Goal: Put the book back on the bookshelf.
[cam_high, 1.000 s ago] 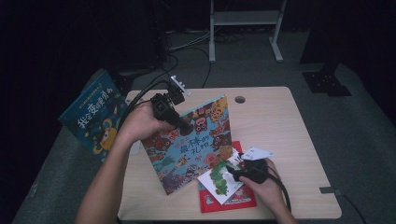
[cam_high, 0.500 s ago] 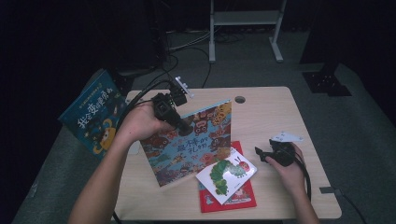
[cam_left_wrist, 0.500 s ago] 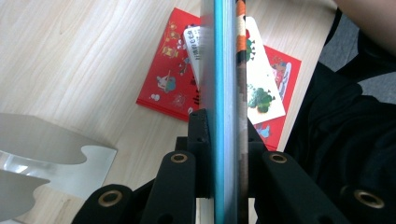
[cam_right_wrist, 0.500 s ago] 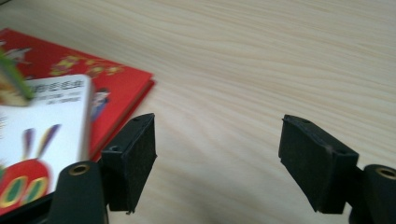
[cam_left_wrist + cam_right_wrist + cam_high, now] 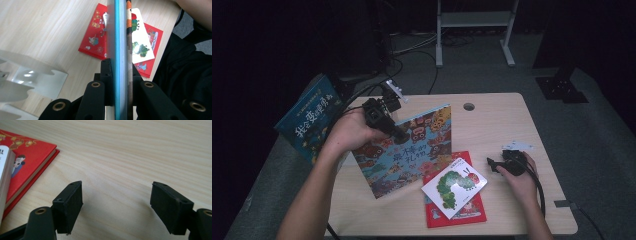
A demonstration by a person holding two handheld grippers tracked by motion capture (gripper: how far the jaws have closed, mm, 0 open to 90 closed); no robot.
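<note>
Left gripper [image 5: 398, 134] has its fingers [image 5: 106, 72] clamped on the top edge of the big picture book [image 5: 404, 150], which stands tilted on the desk [image 5: 492, 120], bottom edge down near the near-left side, its right corner just beside the red book [image 5: 462, 207]. In the left gripper view the book runs edge-on between the pads: thin, flat, hard-looking cover. Judgement: light but wide, so it will swing or twist around a single pinch; stiff enough not to fold, cover probably glossy and a bit slippery (a grip deeper in from the edge, near the spine, should hold better).

Right gripper [image 5: 496, 163] sits low over bare desk to the right of the small white caterpillar book [image 5: 454, 186], which lies on top of the red book. Its fingers [image 5: 70, 202] stand apart with nothing between them and have just been opening. Another blue book [image 5: 309, 117] stands off the desk's left edge.
</note>
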